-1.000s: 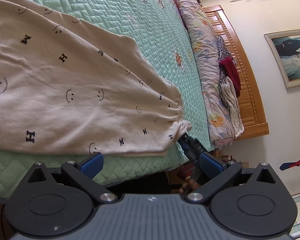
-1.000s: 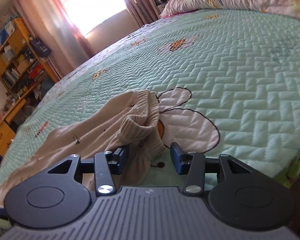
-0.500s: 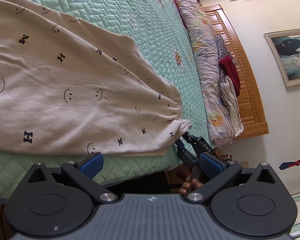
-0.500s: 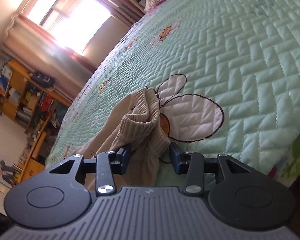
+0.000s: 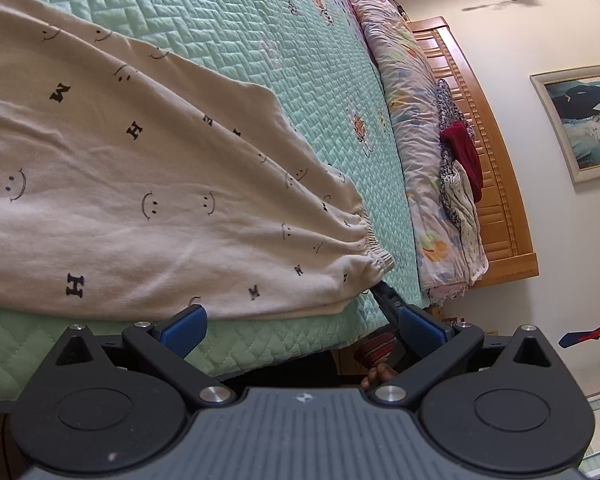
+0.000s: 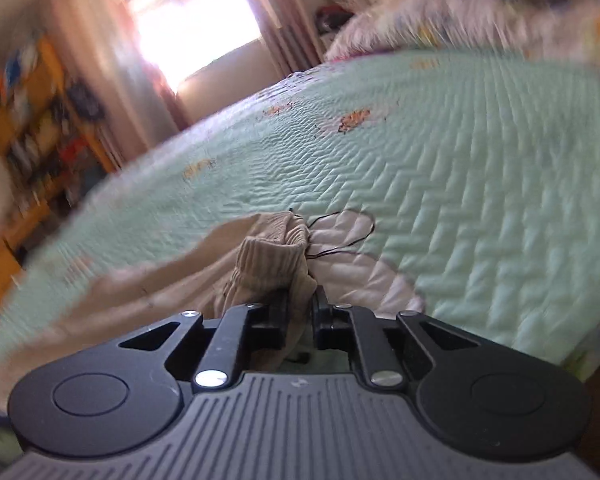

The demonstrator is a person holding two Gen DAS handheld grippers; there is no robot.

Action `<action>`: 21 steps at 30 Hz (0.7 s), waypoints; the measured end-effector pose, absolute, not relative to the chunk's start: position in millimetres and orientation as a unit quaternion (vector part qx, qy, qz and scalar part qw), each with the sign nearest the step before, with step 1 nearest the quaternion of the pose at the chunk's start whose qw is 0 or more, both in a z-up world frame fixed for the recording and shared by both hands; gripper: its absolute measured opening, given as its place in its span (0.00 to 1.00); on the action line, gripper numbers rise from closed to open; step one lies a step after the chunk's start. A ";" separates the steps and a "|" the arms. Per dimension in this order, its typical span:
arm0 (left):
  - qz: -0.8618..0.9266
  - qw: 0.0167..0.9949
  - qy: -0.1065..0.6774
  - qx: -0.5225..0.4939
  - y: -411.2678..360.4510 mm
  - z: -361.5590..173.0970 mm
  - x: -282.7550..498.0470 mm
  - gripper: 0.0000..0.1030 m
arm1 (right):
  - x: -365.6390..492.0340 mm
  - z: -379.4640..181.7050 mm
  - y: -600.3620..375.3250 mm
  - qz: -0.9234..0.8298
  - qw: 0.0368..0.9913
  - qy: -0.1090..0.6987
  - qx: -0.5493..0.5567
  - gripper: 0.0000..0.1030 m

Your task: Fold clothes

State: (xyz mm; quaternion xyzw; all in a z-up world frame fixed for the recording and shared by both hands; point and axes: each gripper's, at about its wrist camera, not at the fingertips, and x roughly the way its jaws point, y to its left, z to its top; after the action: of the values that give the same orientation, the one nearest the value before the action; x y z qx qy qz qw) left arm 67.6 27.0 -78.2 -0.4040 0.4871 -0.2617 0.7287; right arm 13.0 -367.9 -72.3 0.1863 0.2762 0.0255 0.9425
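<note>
Here, a mint-green quilted bedspread [image 5: 228,28] fills most of the left wrist view, stitched in a herringbone pattern with small flower and bee patches. Along its right side lies a rolled floral duvet [image 5: 416,128], with a dark red cloth [image 5: 462,152] and other crumpled laundry on it, against a wooden headboard [image 5: 496,176]. A framed picture [image 5: 584,120] hangs on the pale wall at the right edge of the frame. In the blurred right wrist view, a bright window [image 6: 188,20] with pinkish curtains sits at the upper left, and cluttered orange shelves [image 6: 40,120] stand at the left edge.

The cream garment [image 5: 140,184], printed with smiley faces and letters, lies spread across the left half of the left wrist view, its gathered ribbed cuff [image 5: 376,260] reaching the bed's near edge at centre right.

The left gripper [image 5: 300,326] hangs at the bed's edge in the lower part of its frame with its 2 blue-padded fingers [image 5: 184,326] wide apart and nothing between them; the garment's hem lies just above the left pad.

The right gripper [image 6: 300,316] is closing its jaws to a narrow gap on the ribbed cuff, which is bunched between the black fingers [image 6: 274,316] at the lower centre of its frame.

No containers are in view.
</note>
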 end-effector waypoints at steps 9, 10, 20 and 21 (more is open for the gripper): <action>-0.264 0.733 0.475 -0.409 35.0 -73.1 65.8 0.99 | 11.1 -100.4 -404.9 0.047 0.904 0.278 0.322 0.12; -0.263 0.733 0.473 -0.413 36.9 -73.0 65.4 0.99 | 10.6 -102.5 -409.1 0.054 0.898 0.278 0.337 0.12; -0.267 0.735 0.470 -0.410 39.9 -77.8 63.3 0.99 | -9.4 -80.6 -421.4 0.018 0.904 0.283 0.320 0.27; -0.265 0.737 0.467 -0.411 42.5 -77.3 63.1 0.99 | -13.2 -73.8 -419.7 0.001 0.909 0.278 0.310 0.28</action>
State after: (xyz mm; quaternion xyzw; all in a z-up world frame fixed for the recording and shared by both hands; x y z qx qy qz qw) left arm 63.1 42.5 -77.3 -0.4111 0.4669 -0.2653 0.7366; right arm -13.2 -419.7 -73.8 0.3098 0.2776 0.0014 0.9094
